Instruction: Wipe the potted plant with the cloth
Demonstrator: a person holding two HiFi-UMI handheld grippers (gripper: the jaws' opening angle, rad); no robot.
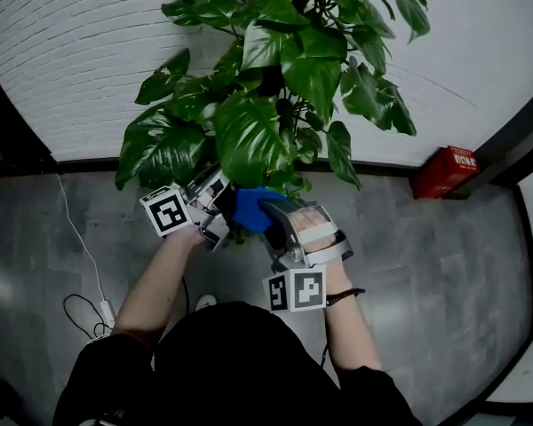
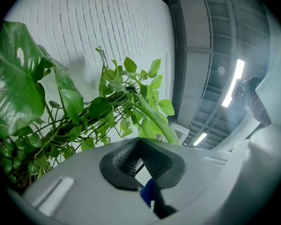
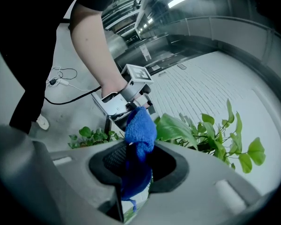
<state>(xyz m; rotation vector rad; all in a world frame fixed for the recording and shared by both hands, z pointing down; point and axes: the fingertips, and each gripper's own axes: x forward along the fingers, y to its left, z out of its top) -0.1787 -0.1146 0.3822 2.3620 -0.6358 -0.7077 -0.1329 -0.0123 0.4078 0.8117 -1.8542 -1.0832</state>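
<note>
— What's at your left edge?
— A white cable (image 1: 82, 256) trails over the grey floor (image 1: 444, 264), well clear of your arms, and the brick wall (image 1: 71, 69) closes the far side.
— Your left gripper (image 1: 220, 193)?
— It's under a big leaf of the potted plant (image 1: 275, 87), tips together, with nothing plainly pinched.
— And your right?
— Your right gripper (image 3: 136, 146) is clamped on the blue cloth (image 1: 247, 209), just below that leaf. Beyond it, bare floor runs to a red box (image 1: 444, 171).
</note>
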